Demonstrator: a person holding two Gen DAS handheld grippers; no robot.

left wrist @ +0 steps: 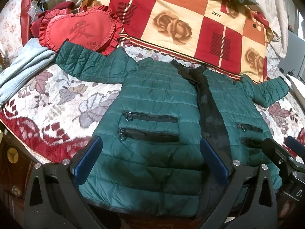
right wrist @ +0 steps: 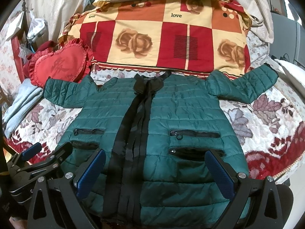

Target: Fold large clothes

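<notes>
Floral bedspread [left wrist: 57, 95]: green jacket [left wrist: 156, 99] spread flat; heart cushion [left wrist: 80, 28] touching sleeve.

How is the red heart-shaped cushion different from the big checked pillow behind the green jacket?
The heart cushion is plain red with a ruffled edge; the checked pillow has red, cream and orange squares with roses and the word "love". The cushion looks far smaller. It touches the jacket's sleeve on the left, while the pillow spans the bed behind the collar. Both rest on the floral blanket.
</notes>
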